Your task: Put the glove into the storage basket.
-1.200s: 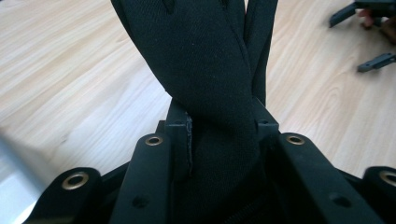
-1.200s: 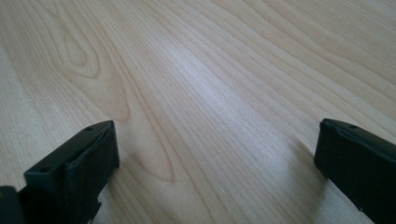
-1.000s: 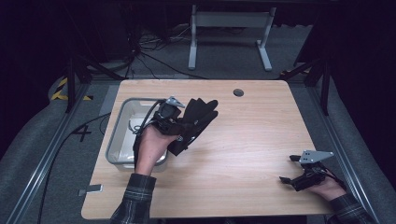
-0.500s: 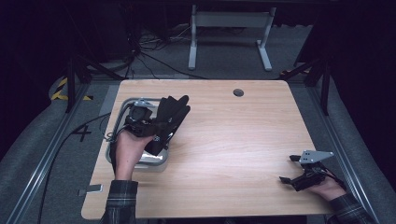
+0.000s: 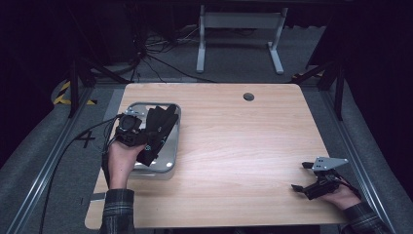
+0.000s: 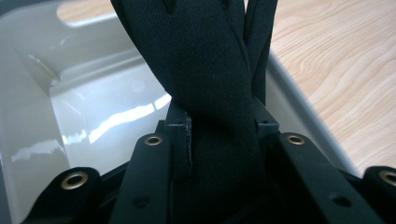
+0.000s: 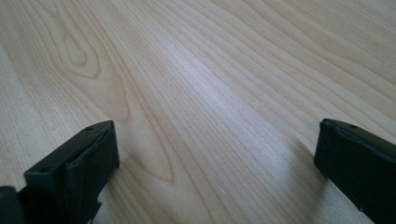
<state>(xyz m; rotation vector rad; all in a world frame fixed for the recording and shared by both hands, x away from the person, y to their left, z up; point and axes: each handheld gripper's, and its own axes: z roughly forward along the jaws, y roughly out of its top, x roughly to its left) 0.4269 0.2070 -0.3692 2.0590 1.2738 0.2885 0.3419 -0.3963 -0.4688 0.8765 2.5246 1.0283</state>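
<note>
A black fabric glove (image 5: 159, 127) hangs over the shiny metal tray (image 5: 171, 165) at the table's left side. My left gripper (image 5: 142, 138) is shut on the glove's cuff end, and the glove's fingers point away toward the tray's far rim. In the left gripper view the glove (image 6: 205, 70) rises from between the jaws of that gripper (image 6: 217, 135), above the tray's pale inside (image 6: 93, 98). My right gripper (image 5: 300, 176) rests near the table's front right corner. It stands open with only bare wood between its fingers (image 7: 74, 163).
The wooden table (image 5: 243, 141) has a round cable hole (image 5: 249, 96) near its far edge. A cable (image 5: 73, 146) trails off the left side from the left gripper. A metal stand (image 5: 238, 29) is on the floor beyond the table.
The left hand has carried the glove leftward and lower, from beside the tray's right rim to over the tray. The right hand has not moved.
</note>
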